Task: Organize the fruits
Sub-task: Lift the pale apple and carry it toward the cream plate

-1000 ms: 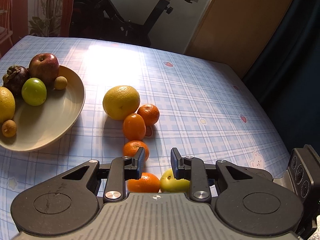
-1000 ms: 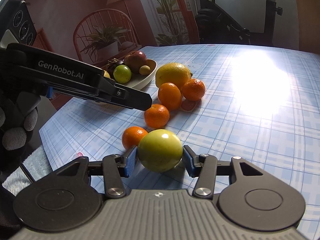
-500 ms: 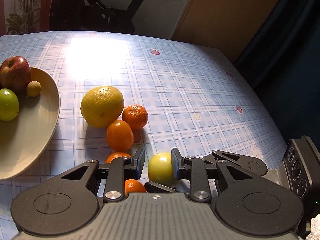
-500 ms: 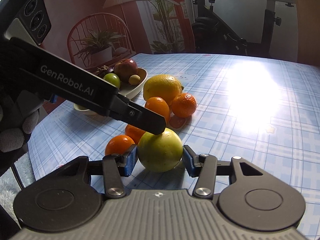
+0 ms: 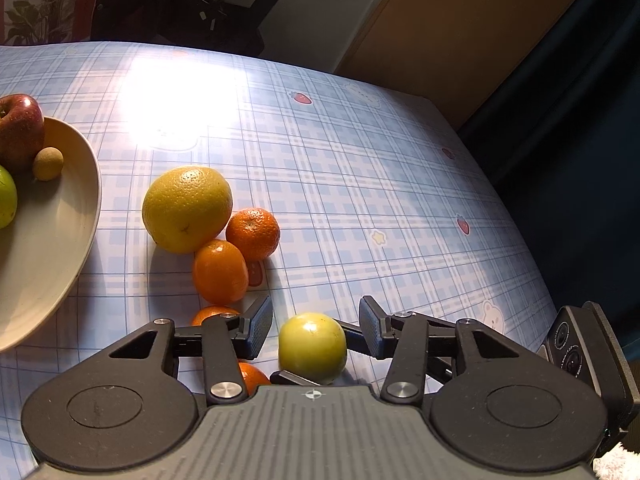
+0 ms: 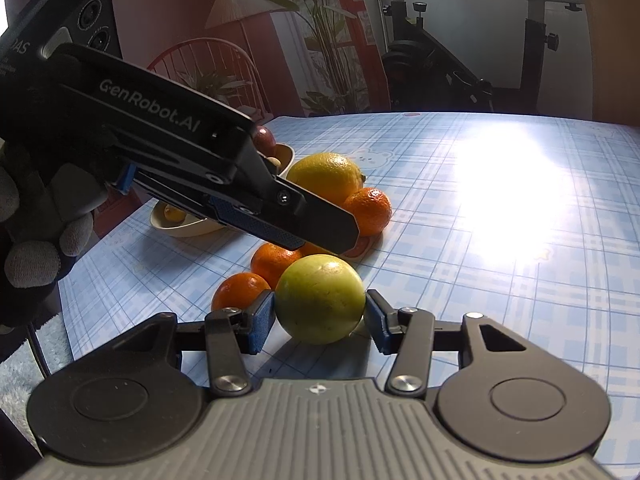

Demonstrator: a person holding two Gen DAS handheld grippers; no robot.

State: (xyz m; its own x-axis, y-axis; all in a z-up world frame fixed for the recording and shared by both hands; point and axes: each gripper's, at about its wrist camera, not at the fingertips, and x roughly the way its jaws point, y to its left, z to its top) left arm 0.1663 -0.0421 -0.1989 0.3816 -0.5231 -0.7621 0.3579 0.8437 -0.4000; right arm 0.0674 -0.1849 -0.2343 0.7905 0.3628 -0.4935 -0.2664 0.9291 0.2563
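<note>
At the far left we see a shallow beige plate (image 5: 60, 232) holding a red apple (image 5: 20, 128), a small tan round fruit (image 5: 48, 164) and a green fruit (image 5: 6, 200). Beside it on the blue checked tablecloth (image 5: 400, 200) lie a large yellow citrus (image 5: 187, 209) and several small orange mandarins (image 5: 253, 233), touching one another. Nearer us, our left gripper (image 5: 316, 326) has its jaws opening, the round yellow-green apple (image 6: 320, 299) between them but clear of both pads. Our right gripper (image 6: 320, 322) clamps that same apple from both sides, near the table's front edge.
</note>
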